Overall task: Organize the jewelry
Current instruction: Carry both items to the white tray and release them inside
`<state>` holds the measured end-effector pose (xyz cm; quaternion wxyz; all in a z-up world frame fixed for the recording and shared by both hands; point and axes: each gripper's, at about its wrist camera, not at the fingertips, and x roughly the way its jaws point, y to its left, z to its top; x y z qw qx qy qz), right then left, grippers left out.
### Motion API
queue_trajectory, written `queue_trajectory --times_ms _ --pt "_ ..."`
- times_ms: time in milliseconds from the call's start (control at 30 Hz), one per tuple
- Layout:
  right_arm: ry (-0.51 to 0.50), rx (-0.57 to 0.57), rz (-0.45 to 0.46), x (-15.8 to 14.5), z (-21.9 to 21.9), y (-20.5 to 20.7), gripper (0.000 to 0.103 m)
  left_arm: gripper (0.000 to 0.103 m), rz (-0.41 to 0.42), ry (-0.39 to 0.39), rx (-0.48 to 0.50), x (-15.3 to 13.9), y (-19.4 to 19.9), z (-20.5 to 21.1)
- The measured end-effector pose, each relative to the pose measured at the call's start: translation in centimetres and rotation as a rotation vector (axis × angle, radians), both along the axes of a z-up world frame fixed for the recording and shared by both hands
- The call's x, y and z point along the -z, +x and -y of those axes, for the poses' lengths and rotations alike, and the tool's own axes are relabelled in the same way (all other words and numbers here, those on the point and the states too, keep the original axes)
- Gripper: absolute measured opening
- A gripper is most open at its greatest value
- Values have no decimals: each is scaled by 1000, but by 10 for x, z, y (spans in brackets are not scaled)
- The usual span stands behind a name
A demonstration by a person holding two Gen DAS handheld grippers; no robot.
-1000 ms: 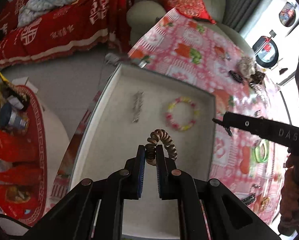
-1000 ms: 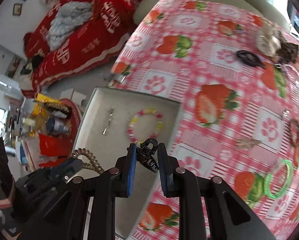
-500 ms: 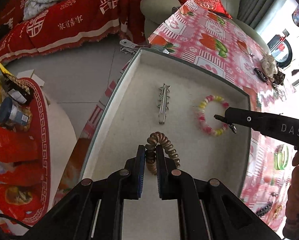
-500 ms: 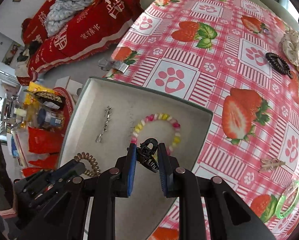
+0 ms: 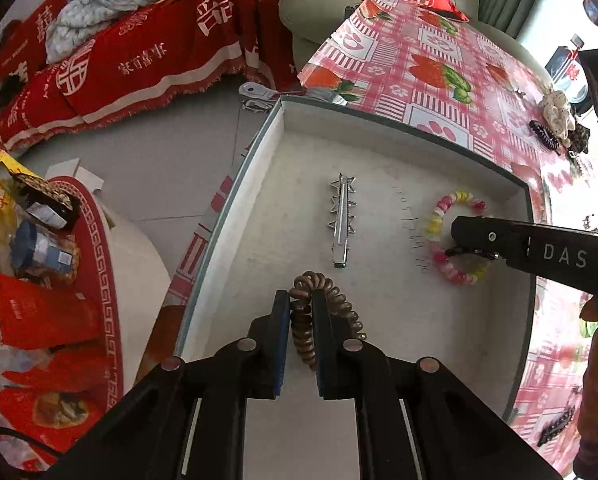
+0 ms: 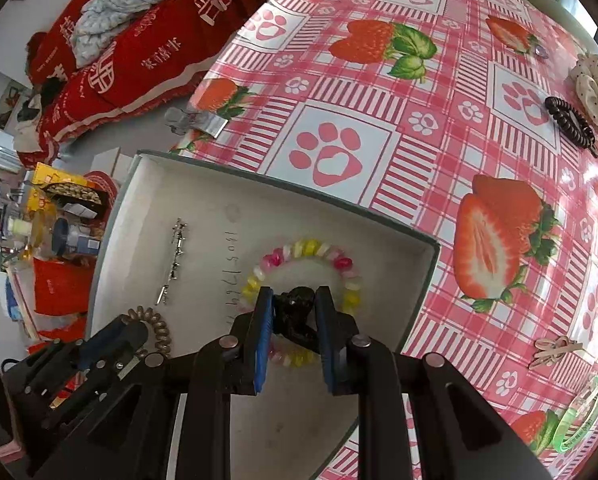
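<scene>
both pieces hang low over the white tray (image 5: 275,148): the left hand-held gripper (image 5: 301,316) is clamped on the brown coil hair tie (image 5: 327,300) at lower centre of its view, and the right hand-held gripper (image 6: 295,312) is clamped on a small black claw clip (image 6: 295,308) right over the pastel bead bracelet (image 6: 299,248). i'd shift the clip onto bare tray floor before letting go, so it doesn't land on the beads. the silver star barrette (image 5: 341,220) lies flat, long axis running up the frame.

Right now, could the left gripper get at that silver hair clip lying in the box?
Probably not yet: the left gripper is shut on a brown coil hair tie. The silver hair clip lies uncovered just ahead in the box.
</scene>
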<state>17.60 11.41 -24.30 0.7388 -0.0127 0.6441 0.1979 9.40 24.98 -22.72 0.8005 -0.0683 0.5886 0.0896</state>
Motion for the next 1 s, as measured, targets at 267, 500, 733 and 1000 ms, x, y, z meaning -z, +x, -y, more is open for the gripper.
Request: queue_trajectory --times_ms 267,500,733,1000 --pt "24 3 6 -4 -4 3 53 18 -10 12 3 -1 1 1" --pt "66 18 31 -25 3 -2 53 18 -17 7 20 -5 2 3" --pt "125 57 36 -48 27 -14 56 103 45 42 35 -24 0 13" --pt "152 133 25 -61 62 -31 58 103 68 65 61 -35 -2 24"
